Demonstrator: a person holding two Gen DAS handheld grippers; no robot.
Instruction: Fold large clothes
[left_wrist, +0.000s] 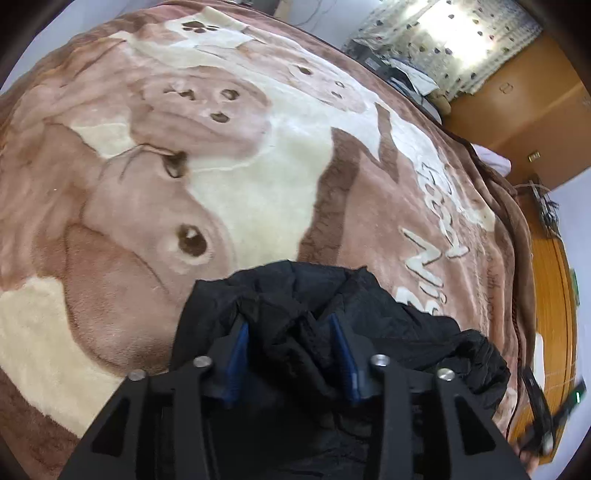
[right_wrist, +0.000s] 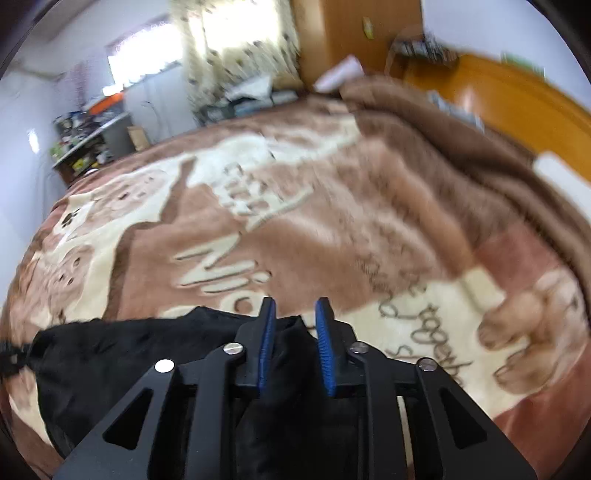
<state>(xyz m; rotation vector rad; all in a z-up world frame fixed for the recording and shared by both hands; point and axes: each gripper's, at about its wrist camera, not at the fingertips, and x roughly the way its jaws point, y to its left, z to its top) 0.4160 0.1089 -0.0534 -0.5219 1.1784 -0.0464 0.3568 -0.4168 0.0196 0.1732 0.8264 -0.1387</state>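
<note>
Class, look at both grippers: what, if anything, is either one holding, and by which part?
Nothing is gripped. The black garment lies bunched between the spread pads of the left gripper and right gripper.

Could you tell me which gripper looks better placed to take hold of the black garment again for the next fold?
Probably the left gripper: crumpled black fabric garment is bunched thickly between its open blue pads. The right gripper has only a thin edge between its jaws, on the brown plush blanket.
</note>
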